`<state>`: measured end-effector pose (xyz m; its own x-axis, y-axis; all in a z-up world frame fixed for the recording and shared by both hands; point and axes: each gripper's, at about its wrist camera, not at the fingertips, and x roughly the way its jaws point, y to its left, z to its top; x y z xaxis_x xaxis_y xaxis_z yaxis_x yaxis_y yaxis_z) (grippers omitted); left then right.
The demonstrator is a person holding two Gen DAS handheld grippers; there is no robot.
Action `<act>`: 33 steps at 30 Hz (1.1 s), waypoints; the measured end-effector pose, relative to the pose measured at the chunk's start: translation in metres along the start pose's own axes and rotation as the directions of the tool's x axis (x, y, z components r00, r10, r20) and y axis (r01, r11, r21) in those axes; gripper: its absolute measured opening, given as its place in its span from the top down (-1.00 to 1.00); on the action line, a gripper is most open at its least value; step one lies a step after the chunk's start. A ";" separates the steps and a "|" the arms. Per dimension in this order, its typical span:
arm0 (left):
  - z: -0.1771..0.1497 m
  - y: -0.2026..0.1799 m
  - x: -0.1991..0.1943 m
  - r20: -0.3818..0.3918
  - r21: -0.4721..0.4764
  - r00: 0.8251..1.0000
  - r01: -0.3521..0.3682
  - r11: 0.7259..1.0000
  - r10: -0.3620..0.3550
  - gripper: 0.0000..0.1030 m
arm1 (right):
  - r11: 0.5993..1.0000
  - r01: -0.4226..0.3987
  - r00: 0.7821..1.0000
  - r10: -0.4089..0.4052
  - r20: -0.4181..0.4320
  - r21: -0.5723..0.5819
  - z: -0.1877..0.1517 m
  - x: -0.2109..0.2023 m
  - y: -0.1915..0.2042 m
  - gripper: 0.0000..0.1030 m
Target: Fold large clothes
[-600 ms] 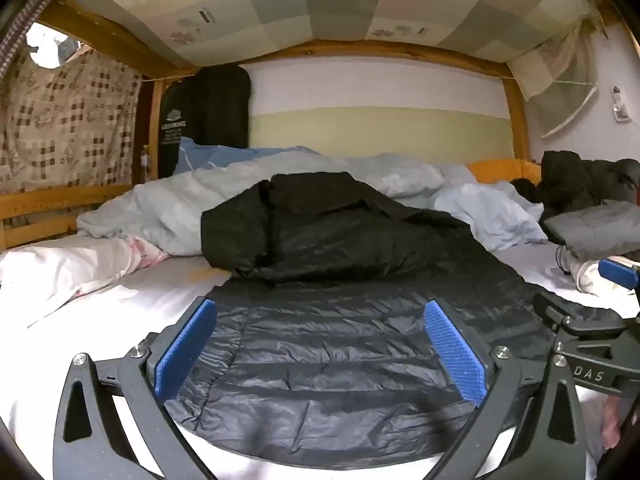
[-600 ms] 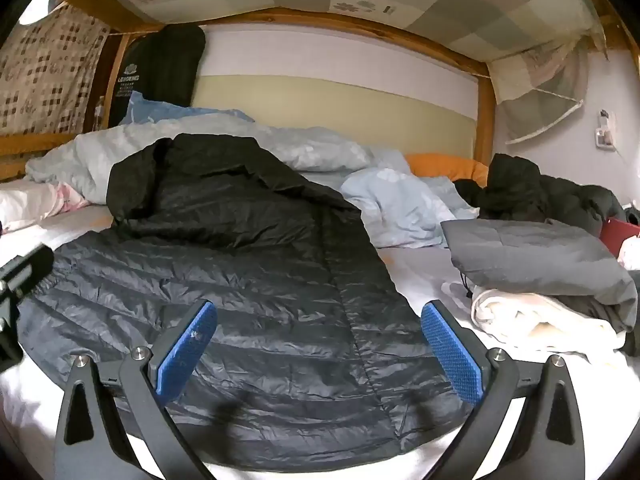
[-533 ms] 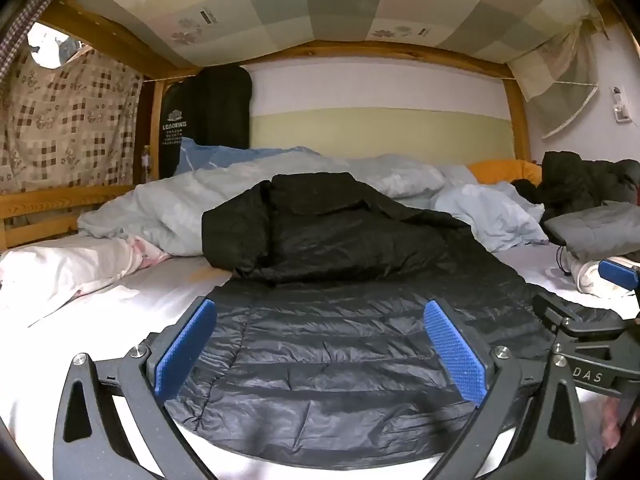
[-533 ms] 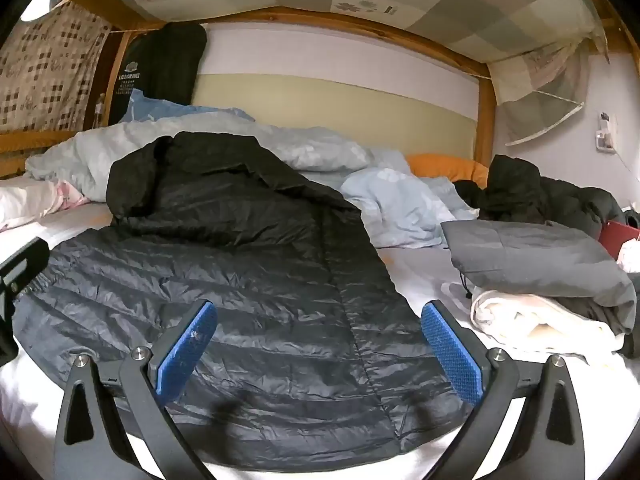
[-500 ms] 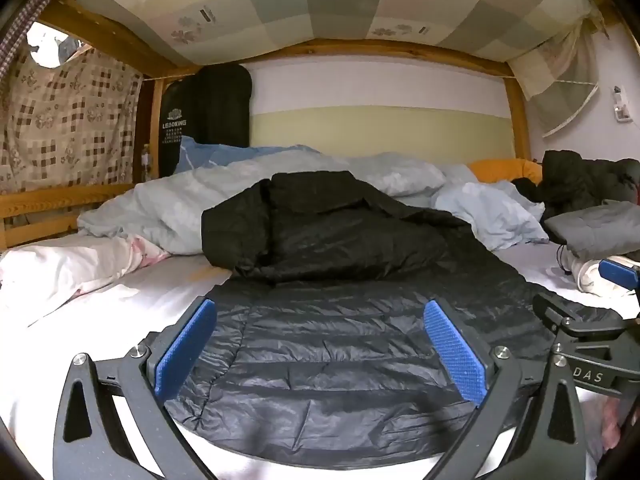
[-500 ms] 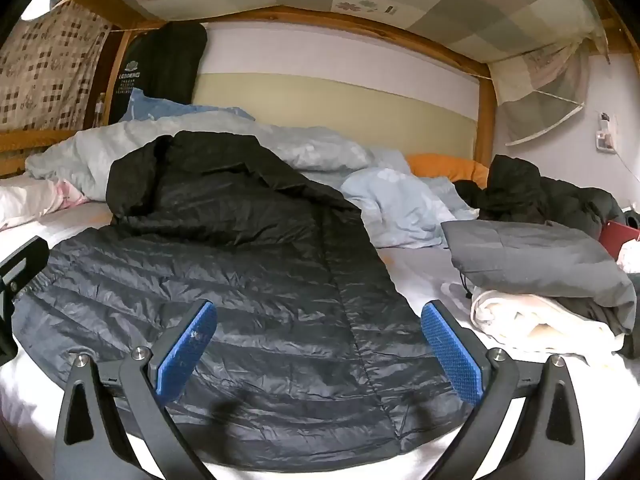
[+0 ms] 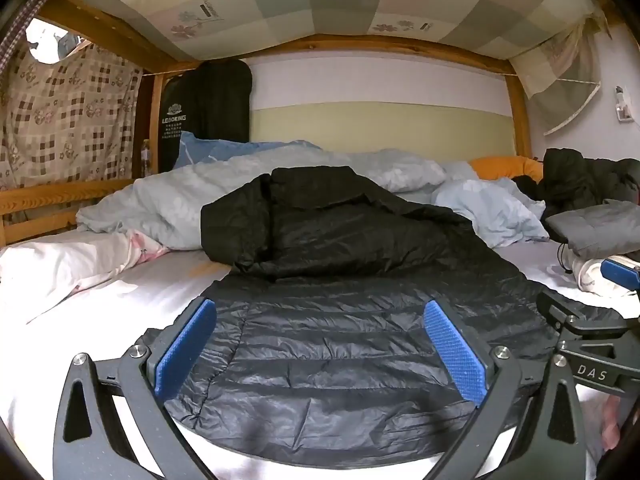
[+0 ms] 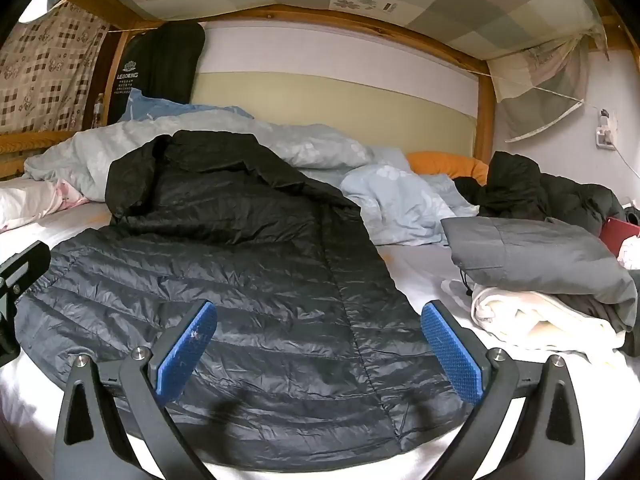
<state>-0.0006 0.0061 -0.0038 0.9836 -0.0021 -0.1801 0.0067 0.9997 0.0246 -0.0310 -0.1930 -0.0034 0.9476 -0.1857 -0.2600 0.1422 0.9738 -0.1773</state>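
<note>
On the white sheet (image 7: 132, 292) of the lower bunk, the black down jacket (image 7: 340, 320) lies spread out in front of us, its hem toward the near edge and its upper part rising onto the rumpled bedding behind. Our left gripper (image 7: 320, 356) hangs just above the hem with the jaws as wide as they go, and nothing is between the blue pads (image 7: 186, 348). Our right gripper (image 8: 320, 354) is also fully open and holds nothing; it is over the right half of the jacket (image 8: 256, 280), near the long seam.

Behind the jacket we see a light blue duvet (image 7: 172, 204) in a heap, and the collar part rests against it. At the left there is a white and pink pillow (image 7: 68, 260), close to the jacket's shoulder but apart from it. At the right, a folded grey garment (image 8: 536, 256) sits on a folded white cloth (image 8: 540, 316), near the jacket's right edge and not touching it. Farther back there is another dark jacket (image 8: 532, 192) in a heap and an orange pillow (image 8: 444, 164). A black bag (image 8: 160, 64) hangs at the bed post, and a checked curtain (image 7: 68, 116) closes the left side.
</note>
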 end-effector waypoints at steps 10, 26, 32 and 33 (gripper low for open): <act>-0.001 -0.001 0.001 -0.003 0.003 1.000 -0.001 1.000 0.001 -1.00 | 1.000 0.001 1.000 -0.001 0.002 0.002 -0.001 0.001 0.000 -1.00; -0.005 -0.006 0.008 -0.022 0.034 1.000 -0.010 0.999 0.011 -1.00 | 1.000 0.001 1.000 -0.001 -0.002 0.006 -0.005 0.001 -0.001 -1.00; -0.005 -0.007 0.009 -0.023 0.033 1.000 -0.009 0.999 0.010 -1.00 | 1.000 0.000 1.000 0.000 -0.003 0.007 -0.004 0.001 -0.001 -1.00; -0.005 -0.007 0.009 -0.023 0.033 1.000 -0.009 0.999 0.010 -1.00 | 1.000 0.000 1.000 0.000 -0.003 0.007 -0.004 0.002 -0.001 -1.00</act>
<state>0.0070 -0.0013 -0.0102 0.9792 0.0087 -0.2026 0.0034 0.9982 0.0592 -0.0308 -0.1950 -0.0072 0.9468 -0.1862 -0.2626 0.1443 0.9747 -0.1709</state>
